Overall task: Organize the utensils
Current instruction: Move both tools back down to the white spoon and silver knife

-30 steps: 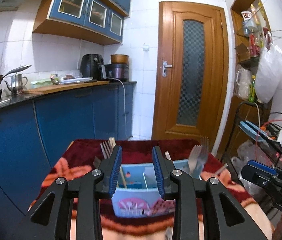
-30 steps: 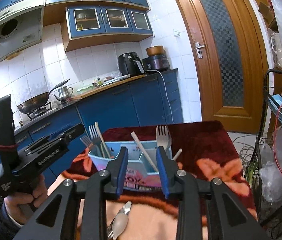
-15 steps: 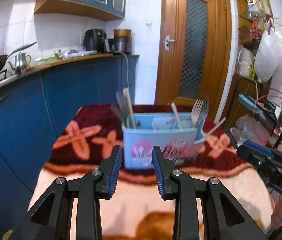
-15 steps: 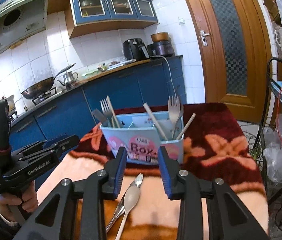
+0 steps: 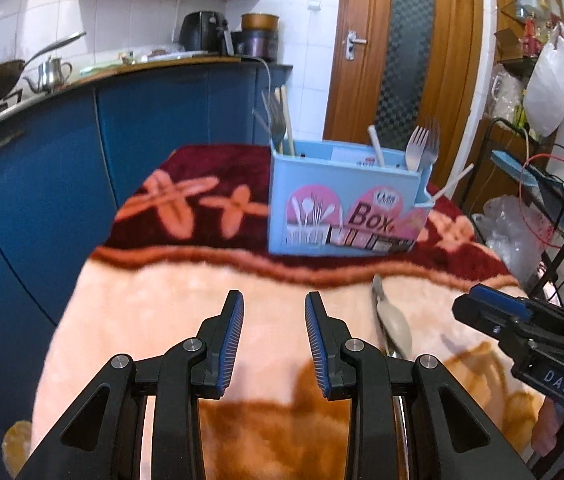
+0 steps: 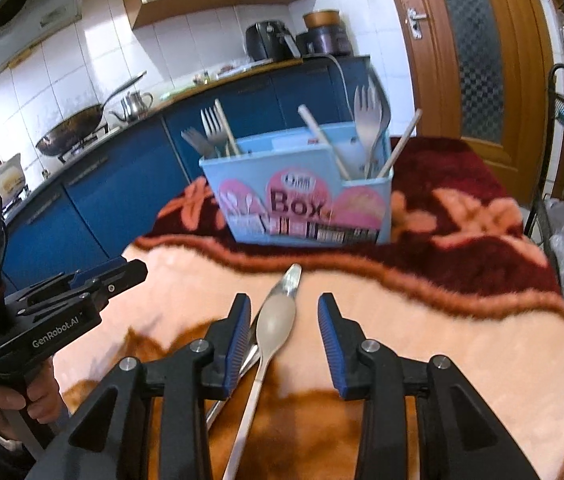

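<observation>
Both grippers have dropped lower and tipped downward since a second ago, so the blanket-covered surface (image 6: 461, 344) now fills most of each view. Printed on the front of the light blue utensil box (image 6: 305, 196) is the word "Box"; "GenRobot.AI" reads along the side of the left gripper (image 5: 274, 334) in the right wrist view, and "DAS" on the body of the right gripper (image 6: 284, 330) in the left wrist view. A hand (image 6: 14, 404) grips the left gripper's handle at lower left. The left jaws stand partly open over bare blanket, holding nothing. The right jaws are opening, angled down over a spoon (image 6: 272, 332) whose bowl lies between them, untouched; a second metal utensil (image 6: 287, 280) lies under it. The box stands on the blanket's dark red part with forks (image 6: 367, 120) and chopsticks (image 6: 323, 140) upright inside.
</observation>
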